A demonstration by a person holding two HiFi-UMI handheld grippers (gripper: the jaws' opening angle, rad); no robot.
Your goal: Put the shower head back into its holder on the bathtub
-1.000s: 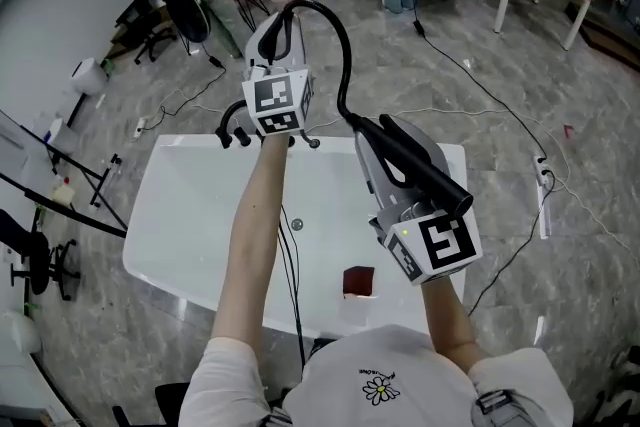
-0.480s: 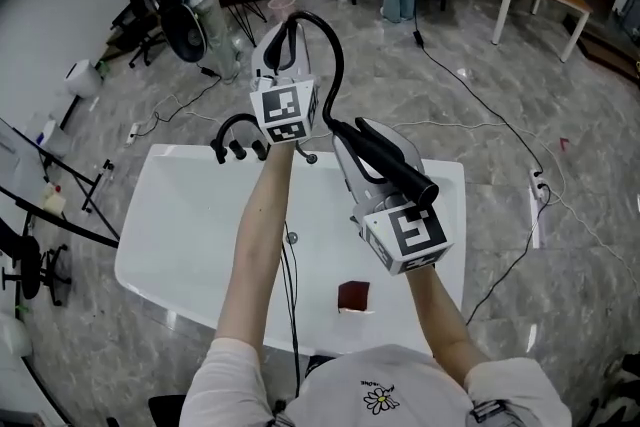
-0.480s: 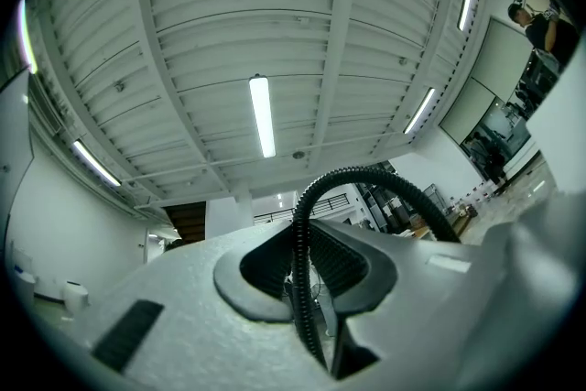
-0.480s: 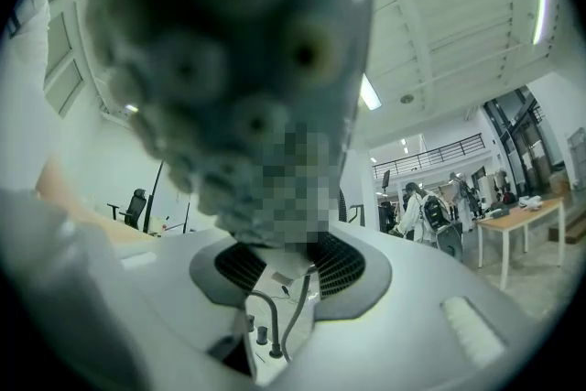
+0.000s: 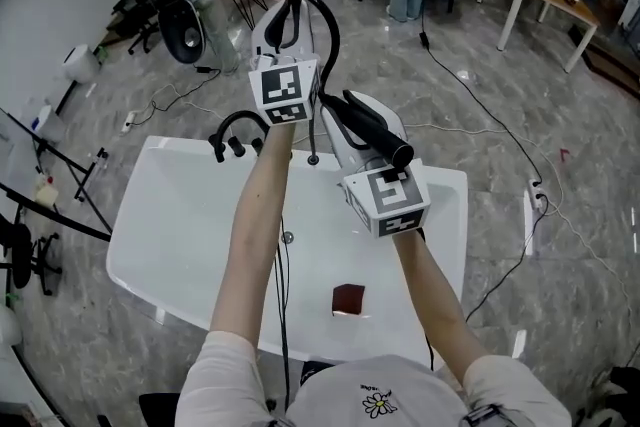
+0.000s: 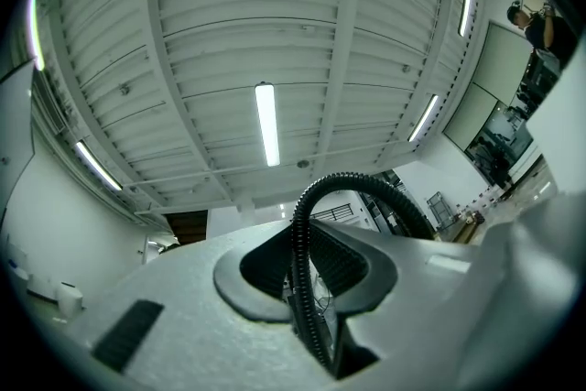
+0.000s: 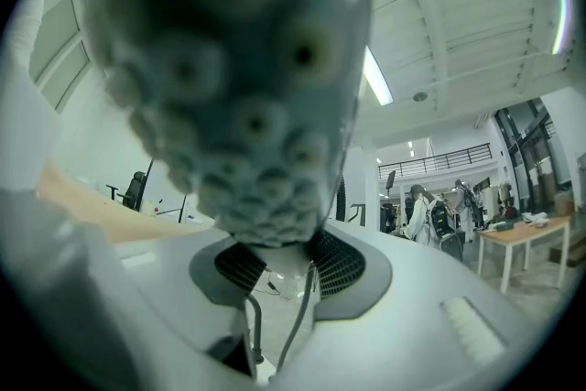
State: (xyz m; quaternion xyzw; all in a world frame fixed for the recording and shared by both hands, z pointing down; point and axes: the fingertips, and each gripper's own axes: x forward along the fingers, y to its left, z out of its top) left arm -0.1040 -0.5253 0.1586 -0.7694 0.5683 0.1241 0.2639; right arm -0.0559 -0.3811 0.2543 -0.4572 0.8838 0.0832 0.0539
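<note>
Head view: shower head (image 5: 372, 130) above bathtub (image 5: 160, 205)

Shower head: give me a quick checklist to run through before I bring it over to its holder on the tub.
1. Grip: right gripper clamped on shower head: ok.
2. Grip: left gripper clamped on hose: ok.
3. The hose arcs smoothly between the grippers, no kink visible: ok.
4. Target: black fixture at the far rim of the bathtub is in sight, but its cradle is too small to make out: cannot tell.
5. Shower head seated on the fixture: not ok, it is held above the bathtub.
6. The dark red block in the bathtub lies apart from the fixture: ok.
</note>
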